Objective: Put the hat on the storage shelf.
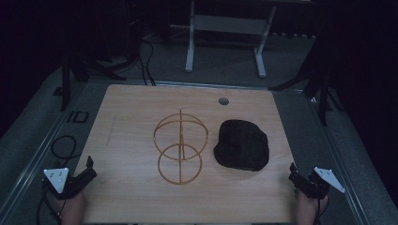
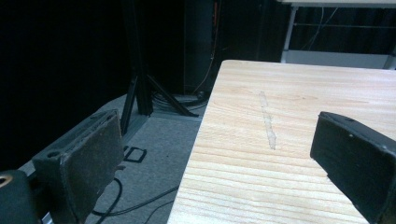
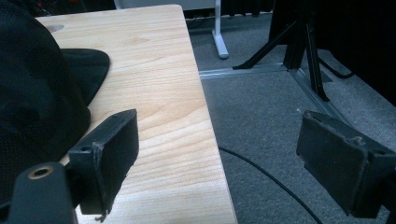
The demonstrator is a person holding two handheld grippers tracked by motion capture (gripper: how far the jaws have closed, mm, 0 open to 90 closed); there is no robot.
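Left tool (image 1: 89, 165) is sitting at the near left corner of the bench (image 1: 131, 197), jaws spread wide and holding nothing; in the left gripper view one jaw is hanging past the left edge over the floor and the other over the wood. Right tool (image 1: 293, 171) is resting at the near right corner, likewise released and empty, its jaws straddling the right edge in the right gripper view.

Nearest work item: black cap (image 1: 241, 144), lying on the right half of the bench, close to the right edge and just ahead of the right tool; in the right gripper view it is bulking large beside one jaw, not touching it as far as I can tell. Just left of the cap, near bench centre, a gold wire stand (image 1: 180, 146) is standing: two rings joined by a thin upright, cap and stand close but apart. A faint streak (image 2: 268, 121) is showing on the wood toward the left edge.

Risks, judged from here:
- Cap fabric is soft; a shallow pinch is likely to slip or crumple the crown.
- The wire stand looks light; a sideways nudge while bringing the cap over is likely to tip or slide it.
- Trailing cables near both edges may be snagging a reach.
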